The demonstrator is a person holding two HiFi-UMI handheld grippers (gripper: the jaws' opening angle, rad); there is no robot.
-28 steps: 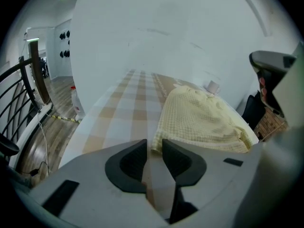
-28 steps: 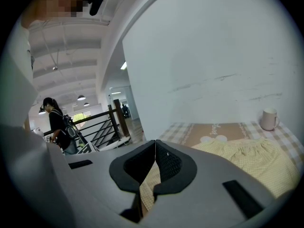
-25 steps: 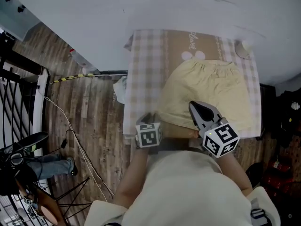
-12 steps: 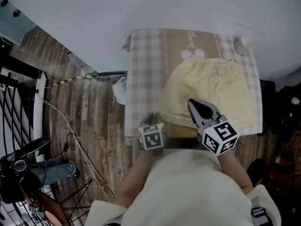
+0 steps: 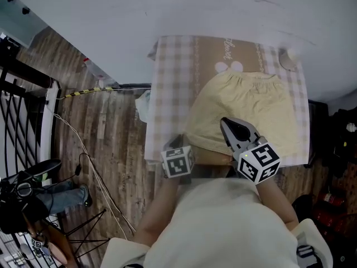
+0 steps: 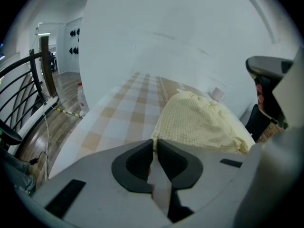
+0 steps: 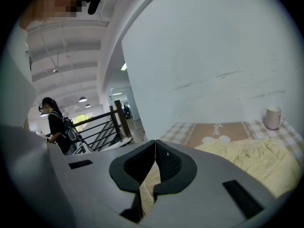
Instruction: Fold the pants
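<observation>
Pants (image 5: 245, 110): pale yellow, spread on the checked surface (image 5: 170, 88); waistband twd top of head view, near the mug (image 5: 288, 59); near edge at the surface's lower rim, by both grippers.
L gripper (image 6: 155, 144): at the pants' lower-left corner. Jaws have just been closing and are now narrow, only a slit left. The cloth's corner sits right at the tips and looks nipped, though it's a thin bite.
R gripper (image 7: 155, 146): at the near edge, right of the L one. Jaws together at the tips, yellow cloth showing in the gap below them, so it holds the pants.
Step (my read): securing both near corners for a fold away from the person, near edge twd waistband. Can't tell if the pants already carry a fold; they look short for full length.
Next calls for: L bite firm enough not to slip. Then both grippers lift together and level, and carry the near edge up-frame over the rest. Keep side edges lined up, stop short of the mug.
Risk: L corner slipping out on the lift, giving a skewed fold.
</observation>
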